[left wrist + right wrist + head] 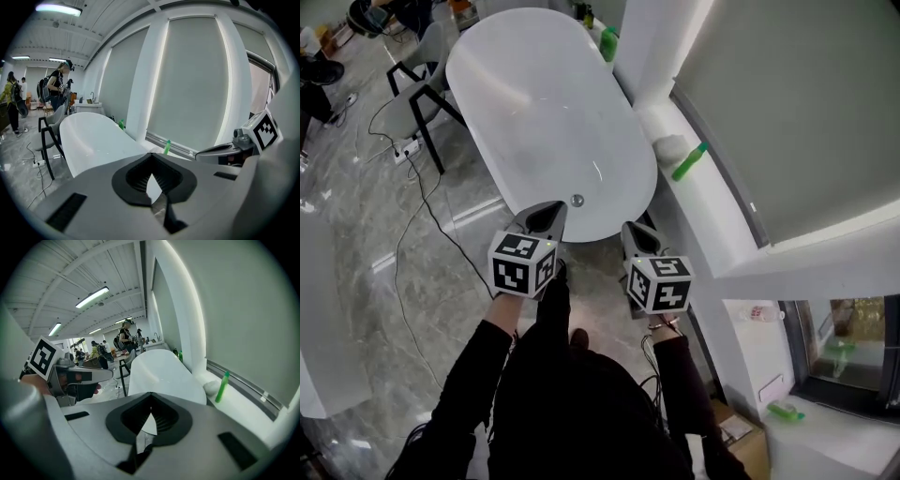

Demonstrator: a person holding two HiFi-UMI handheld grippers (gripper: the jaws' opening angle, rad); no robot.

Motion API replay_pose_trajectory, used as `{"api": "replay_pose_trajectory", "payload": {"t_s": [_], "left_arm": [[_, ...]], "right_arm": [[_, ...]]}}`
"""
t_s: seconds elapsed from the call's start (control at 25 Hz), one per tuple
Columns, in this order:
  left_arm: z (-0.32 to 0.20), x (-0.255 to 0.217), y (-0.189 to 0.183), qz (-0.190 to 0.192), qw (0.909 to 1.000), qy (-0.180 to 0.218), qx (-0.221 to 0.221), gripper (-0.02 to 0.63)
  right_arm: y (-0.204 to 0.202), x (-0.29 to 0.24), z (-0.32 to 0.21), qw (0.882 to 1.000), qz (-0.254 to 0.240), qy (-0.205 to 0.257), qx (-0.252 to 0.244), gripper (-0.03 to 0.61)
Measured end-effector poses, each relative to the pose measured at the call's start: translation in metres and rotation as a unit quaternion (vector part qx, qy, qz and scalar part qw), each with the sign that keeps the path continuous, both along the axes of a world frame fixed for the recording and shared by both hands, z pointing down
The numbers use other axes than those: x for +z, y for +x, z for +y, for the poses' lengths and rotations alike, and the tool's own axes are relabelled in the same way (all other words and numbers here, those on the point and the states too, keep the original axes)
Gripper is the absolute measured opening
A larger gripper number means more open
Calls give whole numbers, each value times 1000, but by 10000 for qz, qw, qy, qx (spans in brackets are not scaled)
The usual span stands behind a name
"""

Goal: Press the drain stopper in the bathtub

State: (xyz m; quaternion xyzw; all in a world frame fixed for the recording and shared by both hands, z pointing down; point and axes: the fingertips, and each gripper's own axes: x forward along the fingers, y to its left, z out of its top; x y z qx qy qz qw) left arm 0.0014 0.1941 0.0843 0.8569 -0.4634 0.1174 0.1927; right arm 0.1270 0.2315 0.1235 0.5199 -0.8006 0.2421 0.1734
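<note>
Stopper (577, 200) lies just beyond left tongs (552, 216), seemingly untouched.

One tub (546, 112), with one stopper (577, 200) at its near end. Two grippers, left (549, 215) and right (636, 231), by that same end. Two green bottles: one (689, 161) on the ledge (720, 214) right of the tub, one (608, 43) by its far end. One white lump (669, 147) right of the tub. One power strip (406, 148) left of it.

Small round metallic drain stopper (577, 200) on the floor of the white oval bathtub (525, 103), toward its near end.
</note>
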Motion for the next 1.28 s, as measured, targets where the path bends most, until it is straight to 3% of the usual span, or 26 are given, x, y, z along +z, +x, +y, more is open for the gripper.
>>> {"api": "replay_pose_trajectory", "payload": {"t_s": [0.64, 1.28], "left_arm": [[-141, 61, -24, -54, 9967, -769, 263, 5], [-196, 113, -30, -54, 9888, -1384, 564, 5]], "right_arm": [[-28, 49, -136, 9968, 26, -737, 308, 2], [-44, 95, -187, 9901, 318, -1316, 364, 2]]}}
